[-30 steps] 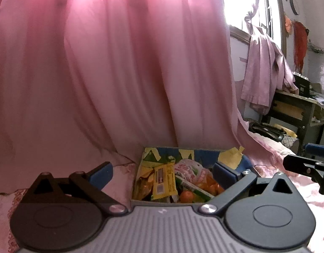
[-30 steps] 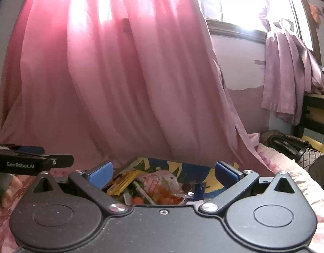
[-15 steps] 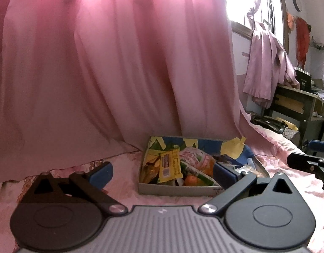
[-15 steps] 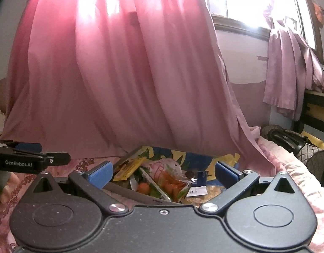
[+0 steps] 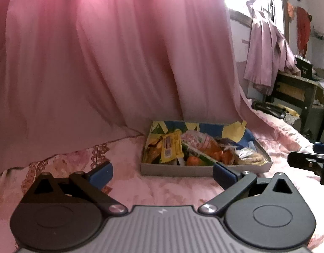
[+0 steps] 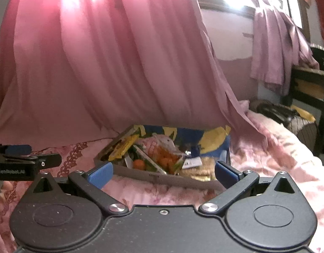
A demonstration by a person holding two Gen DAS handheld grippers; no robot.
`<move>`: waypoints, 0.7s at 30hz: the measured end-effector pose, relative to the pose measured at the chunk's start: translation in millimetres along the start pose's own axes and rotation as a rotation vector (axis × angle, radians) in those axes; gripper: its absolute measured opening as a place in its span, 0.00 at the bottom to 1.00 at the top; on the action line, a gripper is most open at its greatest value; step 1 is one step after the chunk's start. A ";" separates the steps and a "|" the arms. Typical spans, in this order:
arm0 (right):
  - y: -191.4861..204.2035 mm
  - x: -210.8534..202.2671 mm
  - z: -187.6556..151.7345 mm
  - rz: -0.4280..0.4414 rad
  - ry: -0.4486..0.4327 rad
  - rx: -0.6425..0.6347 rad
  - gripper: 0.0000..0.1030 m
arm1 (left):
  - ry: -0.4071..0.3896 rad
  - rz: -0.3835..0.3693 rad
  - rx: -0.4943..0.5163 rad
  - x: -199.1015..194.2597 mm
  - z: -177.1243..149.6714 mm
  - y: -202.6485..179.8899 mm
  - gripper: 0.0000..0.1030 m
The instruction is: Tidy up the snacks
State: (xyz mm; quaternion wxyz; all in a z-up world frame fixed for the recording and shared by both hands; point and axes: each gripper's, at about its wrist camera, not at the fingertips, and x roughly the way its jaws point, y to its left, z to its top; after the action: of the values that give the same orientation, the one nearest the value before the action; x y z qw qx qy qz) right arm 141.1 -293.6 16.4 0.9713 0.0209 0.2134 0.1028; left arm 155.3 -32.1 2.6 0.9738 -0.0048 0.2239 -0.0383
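A shallow cardboard box [image 5: 204,169] with a blue and yellow inside lies on the pink bedspread [image 5: 162,189]; it also shows in the right wrist view [image 6: 162,177]. It holds several snack packets: a yellow one [image 5: 170,146], a pink-and-orange bag [image 5: 201,141], small oranges [image 6: 138,164]. My left gripper [image 5: 162,171] is open and empty, just short of the box. My right gripper [image 6: 163,172] is open and empty, its fingers level with the box's near wall. The right gripper shows at the left view's right edge [image 5: 309,164].
A pink curtain [image 5: 119,63] hangs right behind the box. A dark wooden table [image 5: 299,90] with clutter and a hanging cloth [image 5: 265,52] stand at the right, past the bed's edge. The left gripper shows at the right view's left edge [image 6: 24,164].
Both grippers have drawn back and lifted from the box; it now sits farther ahead and more bedspread shows in front. Both stay open and empty.
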 end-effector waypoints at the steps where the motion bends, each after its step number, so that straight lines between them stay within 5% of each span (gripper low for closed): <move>1: 1.5 -1.8 -2.5 -0.010 0.009 0.006 0.99 | 0.009 0.006 -0.001 0.2 -1.7 0.1 1.00; 21: 10.4 13.9 -25.7 -0.045 0.169 0.033 0.99 | 0.106 0.015 0.023 2.7 -18.5 -5.0 1.00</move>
State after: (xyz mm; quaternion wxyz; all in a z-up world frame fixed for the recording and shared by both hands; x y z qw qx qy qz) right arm 140.8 -280.5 -11.8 0.9514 0.0231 0.2969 0.0788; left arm 149.3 -37.2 -15.1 0.9609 0.0100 0.2747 -0.0340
